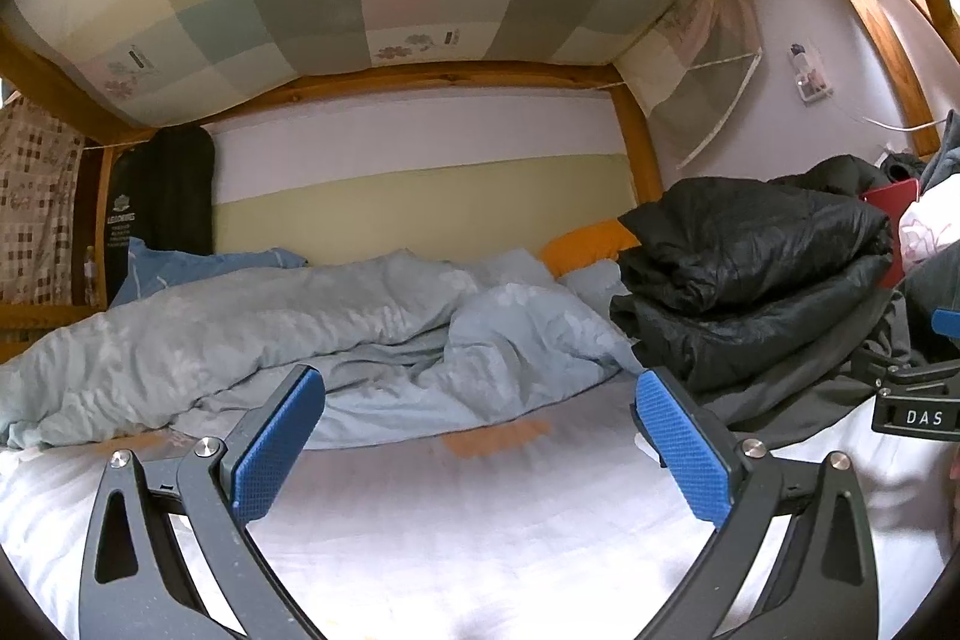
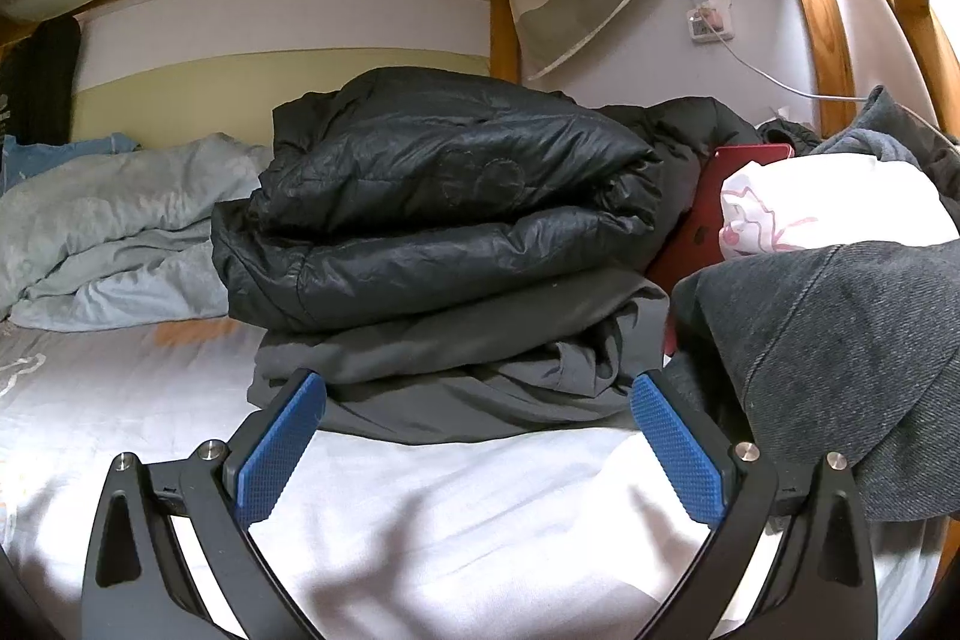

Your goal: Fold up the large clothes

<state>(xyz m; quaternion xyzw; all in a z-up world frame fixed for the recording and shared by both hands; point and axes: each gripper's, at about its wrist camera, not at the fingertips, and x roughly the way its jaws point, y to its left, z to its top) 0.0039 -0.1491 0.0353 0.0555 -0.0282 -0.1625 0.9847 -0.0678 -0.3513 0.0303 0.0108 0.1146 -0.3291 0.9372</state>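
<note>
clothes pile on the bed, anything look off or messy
The black puffer jacket sits folded, but the grey garment under it is bunched, its edge spilling onto the white sheet. A red tablet is wedged beside the pile.

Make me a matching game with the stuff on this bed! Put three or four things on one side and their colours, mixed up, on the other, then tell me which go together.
Things:
1. puffy jacket
2. crumpled duvet
3. pillow
4. bed sheet

Colours:
A. white
B. orange
C. black
D. light blue

Pairs: 1-C, 2-D, 3-B, 4-A

The puffy jacket lies folded on top of a grey garment. The pillow peeks out behind the duvet, by the wall.
</note>
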